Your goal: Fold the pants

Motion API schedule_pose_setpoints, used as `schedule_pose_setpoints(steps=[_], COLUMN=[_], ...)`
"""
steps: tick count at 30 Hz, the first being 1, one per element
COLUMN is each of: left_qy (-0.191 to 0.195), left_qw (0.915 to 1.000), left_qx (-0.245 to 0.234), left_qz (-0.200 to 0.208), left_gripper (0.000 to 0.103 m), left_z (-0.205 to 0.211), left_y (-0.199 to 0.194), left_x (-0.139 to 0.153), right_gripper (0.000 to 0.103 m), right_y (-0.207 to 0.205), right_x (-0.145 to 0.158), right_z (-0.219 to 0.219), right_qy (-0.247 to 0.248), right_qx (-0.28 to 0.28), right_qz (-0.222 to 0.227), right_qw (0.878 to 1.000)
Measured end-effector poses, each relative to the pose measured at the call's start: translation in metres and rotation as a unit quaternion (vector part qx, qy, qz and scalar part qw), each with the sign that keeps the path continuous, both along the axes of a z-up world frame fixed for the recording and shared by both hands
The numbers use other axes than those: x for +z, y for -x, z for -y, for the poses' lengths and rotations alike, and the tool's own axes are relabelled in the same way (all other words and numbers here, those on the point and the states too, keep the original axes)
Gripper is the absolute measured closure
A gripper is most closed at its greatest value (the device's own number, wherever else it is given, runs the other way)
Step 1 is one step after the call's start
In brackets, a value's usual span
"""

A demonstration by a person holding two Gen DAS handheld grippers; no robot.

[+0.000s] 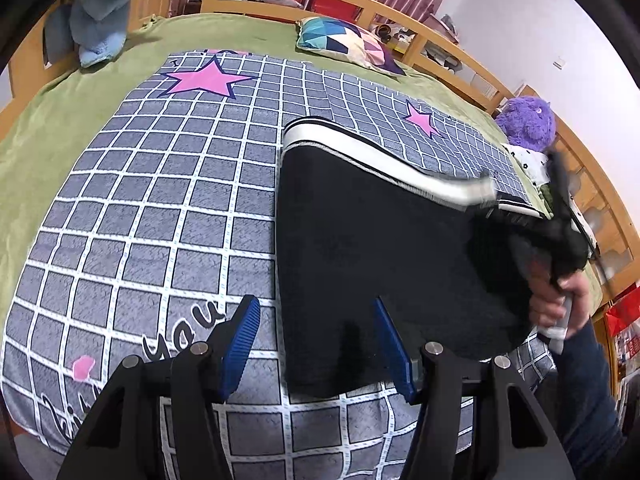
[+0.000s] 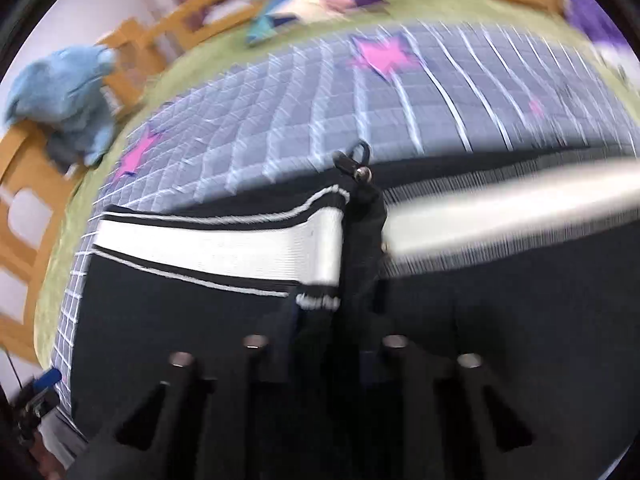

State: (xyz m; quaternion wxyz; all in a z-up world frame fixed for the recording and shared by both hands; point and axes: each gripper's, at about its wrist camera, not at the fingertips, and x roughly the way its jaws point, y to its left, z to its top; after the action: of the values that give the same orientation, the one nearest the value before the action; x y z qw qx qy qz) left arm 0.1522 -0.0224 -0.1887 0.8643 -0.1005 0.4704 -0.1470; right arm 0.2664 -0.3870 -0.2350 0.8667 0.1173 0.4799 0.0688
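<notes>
Okay, left wrist: my left tool (image 1: 320, 344) is spread, straddling the near edge of the black pants (image 1: 372, 248) on the bed (image 1: 56, 128), ready to pinch. Right wrist, blurry: my right tool (image 2: 326, 356) is pinching the pants (image 2: 160, 320) near the striped waistband (image 2: 224, 248), lifting it to fold over.

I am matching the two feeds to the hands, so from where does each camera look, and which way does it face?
Left wrist: on the left tool, angled down over the black pants on the checked bedsheet; its blue pads stand open, and the person's right hand shows.
Right wrist: on the right tool, close over the pants' white-striped waistband, shut on the fabric; blurred.
Both share the pants, bedsheet, blue plush and patterned pillow.
</notes>
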Motion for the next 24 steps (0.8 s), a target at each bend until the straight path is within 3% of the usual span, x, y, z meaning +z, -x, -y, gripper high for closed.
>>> schedule_pose_setpoints(steps=[2, 3, 4, 6, 7, 9, 13, 16, 18, 21, 22, 24], left_qy=[0.003, 0.004, 0.007, 0.014, 0.015, 0.019, 0.034, 0.054, 0.063, 0.072, 0.071, 0.061], left_qw=[1.0, 1.0, 1.0, 0.9998, 0.9997, 0.9992, 0.9976, 0.9969, 0.9966, 0.996, 0.9959, 0.9959], left_qx=[-0.003, -0.003, -0.003, -0.002, 0.0, -0.003, -0.002, -0.001, 0.001, 0.016, 0.022, 0.04], left_qz=[0.003, 0.001, -0.002, -0.012, -0.021, -0.034, -0.06, -0.056, -0.053, -0.051, -0.052, -0.054], left_gripper=[0.047, 0.047, 0.047, 0.047, 0.047, 0.047, 0.047, 0.045, 0.043, 0.042, 0.042, 0.047], left_z=[0.0, 0.0, 0.001, 0.003, 0.005, 0.009, 0.012, 0.012, 0.014, 0.019, 0.02, 0.024], left_y=[-0.003, -0.004, -0.006, -0.012, -0.014, -0.016, -0.015, -0.014, -0.016, -0.021, -0.022, -0.026], left_x=[-0.001, -0.002, -0.004, -0.012, -0.017, -0.026, -0.048, -0.054, -0.057, -0.058, -0.058, -0.058], right_gripper=[0.09, 0.089, 0.083, 0.068, 0.068, 0.068, 0.063, 0.056, 0.056, 0.056, 0.054, 0.055], right_y=[0.005, 0.006, 0.004, -0.005, -0.005, 0.006, 0.042, 0.076, 0.093, 0.107, 0.11, 0.113], right_x=[0.024, 0.027, 0.023, -0.007, -0.019, -0.018, 0.019, 0.031, 0.026, -0.004, -0.011, -0.017], right_z=[0.007, 0.011, 0.011, 0.008, 0.007, 0.014, 0.023, 0.029, 0.029, 0.026, 0.026, 0.017], right_qy=[-0.033, -0.042, -0.036, 0.022, 0.027, 0.015, 0.035, 0.036, 0.039, 0.023, 0.01, 0.037], right_qx=[0.009, 0.006, 0.002, -0.003, 0.002, 0.0, -0.014, -0.013, -0.012, -0.013, -0.016, -0.01], right_qz=[0.065, 0.071, 0.06, -0.006, -0.028, -0.022, 0.023, 0.039, 0.024, -0.032, -0.038, -0.034], right_qw=[0.997, 0.997, 0.998, 1.0, 0.999, 1.0, 0.999, 0.999, 0.999, 0.999, 0.999, 0.999])
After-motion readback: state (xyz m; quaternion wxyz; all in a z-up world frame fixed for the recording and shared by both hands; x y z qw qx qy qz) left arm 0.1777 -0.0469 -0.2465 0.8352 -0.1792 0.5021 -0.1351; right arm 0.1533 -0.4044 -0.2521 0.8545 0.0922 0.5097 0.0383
